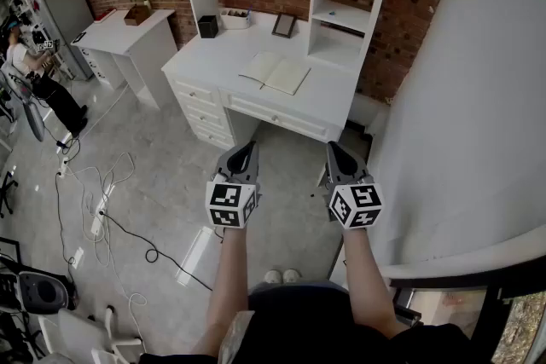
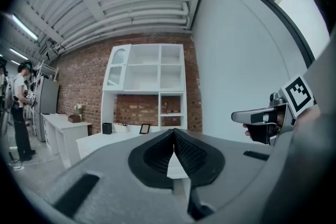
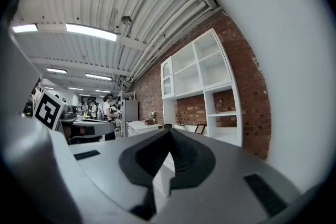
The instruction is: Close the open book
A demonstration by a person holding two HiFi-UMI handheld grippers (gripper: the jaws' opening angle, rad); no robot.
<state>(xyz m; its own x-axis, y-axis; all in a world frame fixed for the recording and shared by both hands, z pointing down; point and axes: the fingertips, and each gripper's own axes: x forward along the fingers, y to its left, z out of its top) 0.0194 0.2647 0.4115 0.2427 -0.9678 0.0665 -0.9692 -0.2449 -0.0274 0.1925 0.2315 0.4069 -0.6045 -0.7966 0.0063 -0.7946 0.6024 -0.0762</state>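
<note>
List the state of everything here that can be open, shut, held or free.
book, open, lying flat on the desk, untouched
left gripper, shut, empty, short of the desk
right gripper, shut, empty, short of the desk
desk drawers, closed
picture frame, upright

The open book (image 1: 275, 72) and picture frame (image 1: 284, 25) are too small to show their print or picture.
</note>
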